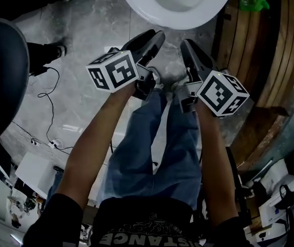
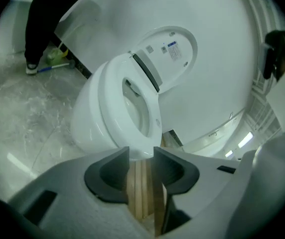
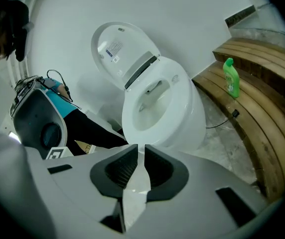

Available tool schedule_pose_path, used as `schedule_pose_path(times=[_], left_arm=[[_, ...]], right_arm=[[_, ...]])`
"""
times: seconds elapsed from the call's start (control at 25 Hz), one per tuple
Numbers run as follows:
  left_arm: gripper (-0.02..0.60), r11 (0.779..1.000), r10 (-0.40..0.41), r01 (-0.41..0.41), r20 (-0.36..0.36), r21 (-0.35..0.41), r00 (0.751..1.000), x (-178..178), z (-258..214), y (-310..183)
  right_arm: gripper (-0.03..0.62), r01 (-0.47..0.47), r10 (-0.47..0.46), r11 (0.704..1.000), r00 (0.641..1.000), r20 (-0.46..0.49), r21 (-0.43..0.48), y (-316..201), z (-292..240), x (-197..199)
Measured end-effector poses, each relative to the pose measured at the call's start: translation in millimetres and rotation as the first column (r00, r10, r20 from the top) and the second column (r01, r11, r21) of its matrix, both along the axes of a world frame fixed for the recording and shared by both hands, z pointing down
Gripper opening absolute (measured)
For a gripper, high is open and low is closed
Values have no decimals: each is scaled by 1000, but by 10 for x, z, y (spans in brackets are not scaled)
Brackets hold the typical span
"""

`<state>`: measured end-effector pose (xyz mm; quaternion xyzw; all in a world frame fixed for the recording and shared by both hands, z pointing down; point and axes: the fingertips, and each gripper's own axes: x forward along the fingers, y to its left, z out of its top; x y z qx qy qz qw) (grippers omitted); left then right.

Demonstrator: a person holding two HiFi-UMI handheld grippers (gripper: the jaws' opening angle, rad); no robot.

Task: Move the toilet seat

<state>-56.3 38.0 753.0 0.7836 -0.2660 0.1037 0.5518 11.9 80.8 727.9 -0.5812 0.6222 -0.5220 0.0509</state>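
Observation:
A white toilet [image 1: 175, 4] stands at the top of the head view, just beyond both grippers. In the left gripper view its seat ring [image 2: 151, 108] lies down on the bowl, and the lid [image 2: 170, 51] stands raised against the white wall. My left gripper [image 2: 141, 156] is open a little short of the bowl's front, with only wooden flooring showing between its jaws. My right gripper [image 3: 141, 151] is shut and holds nothing, pointing at the bowl [image 3: 182, 118] from the other side. In the head view the left gripper [image 1: 157, 35] and right gripper [image 1: 185, 44] hover side by side, clear of the toilet.
Curved wooden steps [image 1: 275, 50] rise on the right, with a green bottle [image 3: 230, 78] on them. Cables [image 1: 47, 112] lie on the marble floor at left, beside a dark rounded chair [image 1: 0, 76]. A person's dark legs [image 2: 40, 29] stand far left of the toilet.

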Motion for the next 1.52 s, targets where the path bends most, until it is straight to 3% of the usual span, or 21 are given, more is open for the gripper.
schedule_pose_path(times=[0.08, 0.4, 0.6, 0.76, 0.96, 1.08, 1.28, 1.4, 1.52], left_arm=[[164, 999, -17, 16, -45, -34, 999, 15, 72, -38], [199, 999, 4, -7, -76, -44, 997, 123, 292, -51], [199, 999, -15, 10, -120, -48, 993, 183, 325, -62], [207, 993, -78, 62, -172, -101, 982, 177, 353, -100], [206, 985, -124, 95, -207, -145, 971, 168, 216, -197], [172, 981, -131, 100, -187, -168, 974, 168, 101, -195], [164, 974, -139, 102, -178, -202, 974, 150, 155, -169], [161, 969, -149, 110, -171, -223, 974, 145, 156, -165], [160, 964, -155, 112, -168, -239, 973, 146, 61, -184]], right_arm=[[42, -27, 27, 1000, 999, 27, 14, -24, 80, 16], [141, -117, 113, 993, 986, 119, 32, -97, 389, 87], [181, -180, 163, 982, 958, 237, 53, -206, 486, 66], [183, -205, 179, 976, 946, 272, 71, -292, 532, 99], [180, -257, 239, 966, 919, 315, 16, -284, 520, 142], [171, -286, 271, 958, 903, 332, -3, -278, 375, 155], [163, -298, 291, 954, 892, 347, -36, -243, 425, 134], [161, -321, 318, 945, 866, 385, -58, -253, 397, 100], [155, -318, 322, 945, 878, 353, -72, -235, 333, 137]])
